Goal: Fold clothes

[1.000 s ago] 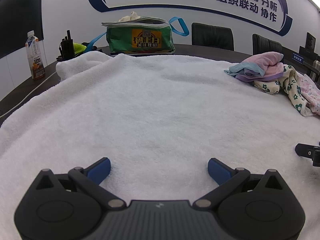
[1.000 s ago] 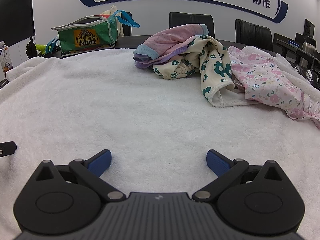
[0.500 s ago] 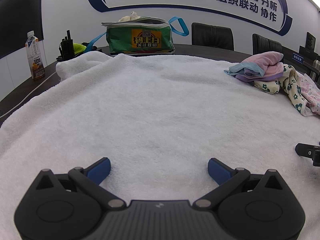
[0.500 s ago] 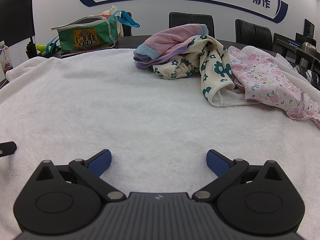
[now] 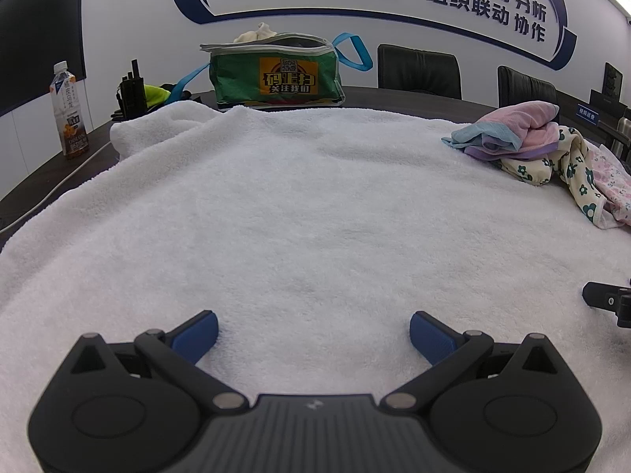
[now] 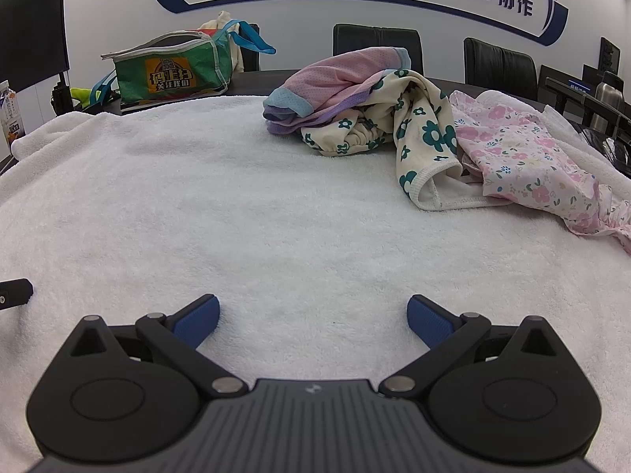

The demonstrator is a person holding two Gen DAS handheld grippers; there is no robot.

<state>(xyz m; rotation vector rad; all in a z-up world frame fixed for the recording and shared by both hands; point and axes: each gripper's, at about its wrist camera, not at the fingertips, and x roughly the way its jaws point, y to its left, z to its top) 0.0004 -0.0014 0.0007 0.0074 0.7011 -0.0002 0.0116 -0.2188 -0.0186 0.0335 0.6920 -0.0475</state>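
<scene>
While both left tongs (image 5: 313,329) and right tongs (image 6: 313,315) rest wide open and empty on the white towel (image 6: 236,205), the clothes heap (image 6: 414,126) lies unfolded, so folding appears unstarted.

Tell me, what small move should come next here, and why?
Probably reach the right gripper forward toward the cream garment with green flowers, the nearest part of the unfolded clothes pile. Both grippers, left included, have jaws open and empty over the bare white towel, so nothing is picked up yet.
</scene>
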